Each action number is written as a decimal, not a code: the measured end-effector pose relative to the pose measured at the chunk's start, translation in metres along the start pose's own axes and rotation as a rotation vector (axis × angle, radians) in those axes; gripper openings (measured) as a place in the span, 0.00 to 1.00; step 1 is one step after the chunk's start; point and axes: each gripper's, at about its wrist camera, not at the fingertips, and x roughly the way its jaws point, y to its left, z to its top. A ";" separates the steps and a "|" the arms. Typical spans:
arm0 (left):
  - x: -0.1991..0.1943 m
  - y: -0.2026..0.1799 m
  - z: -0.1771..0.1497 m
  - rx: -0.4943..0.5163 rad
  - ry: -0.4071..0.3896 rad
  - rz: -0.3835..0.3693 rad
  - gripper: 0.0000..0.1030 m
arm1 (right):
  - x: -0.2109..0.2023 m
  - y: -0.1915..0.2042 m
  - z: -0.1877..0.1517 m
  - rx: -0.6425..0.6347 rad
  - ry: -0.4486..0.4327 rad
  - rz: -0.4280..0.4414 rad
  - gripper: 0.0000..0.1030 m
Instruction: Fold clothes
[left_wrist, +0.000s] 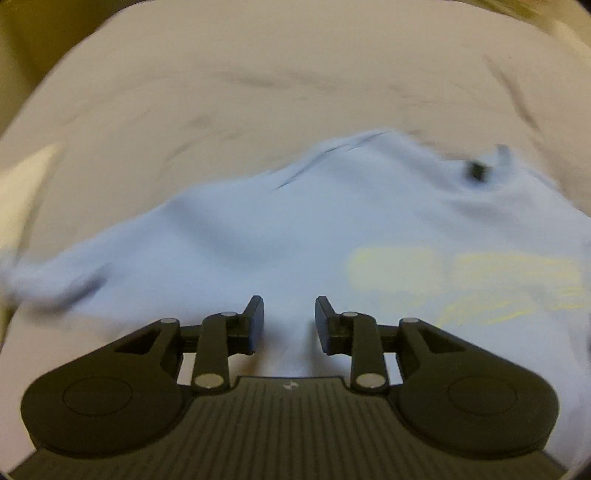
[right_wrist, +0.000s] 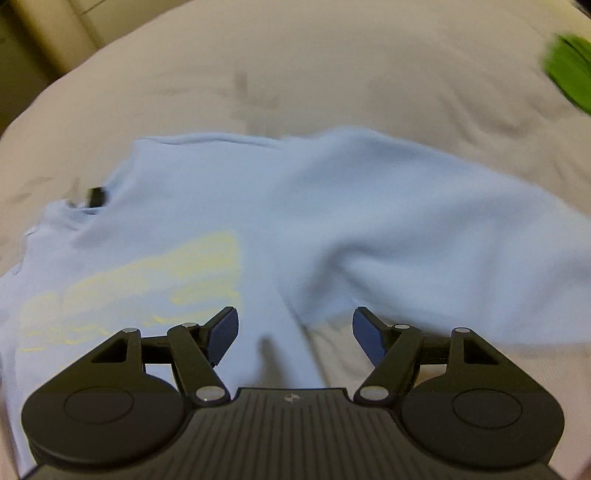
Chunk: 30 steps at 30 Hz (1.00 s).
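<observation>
Your left claw (left_wrist: 289, 321) and your right claw (right_wrist: 294, 332) both hang released, empty, above the light blue shirt (left_wrist: 314, 229) spread on the bed sheet (left_wrist: 258, 74). Only the right view shows a green cloth (right_wrist: 570, 70) at the far edge.

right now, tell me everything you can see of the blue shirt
The shirt is pale blue, a soft knit by its look, with a blurred pale yellow print on the chest and a small dark tag at the collar. It lies spread front up on a beige sheet, loosely rumpled, not yet folded, one sleeve trailing out to the side. Both views are motion-blurred. Both jaws stand open above it; nothing grips it.
</observation>
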 end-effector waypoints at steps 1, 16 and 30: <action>0.010 -0.006 0.014 0.045 -0.008 -0.029 0.31 | 0.004 0.006 0.010 -0.028 -0.006 0.020 0.69; 0.131 -0.013 0.163 0.296 0.151 -0.287 0.72 | 0.107 0.091 0.185 -0.447 -0.006 0.275 0.69; 0.079 -0.020 0.146 0.401 -0.200 -0.472 0.12 | 0.119 0.087 0.204 -0.532 -0.010 0.535 0.08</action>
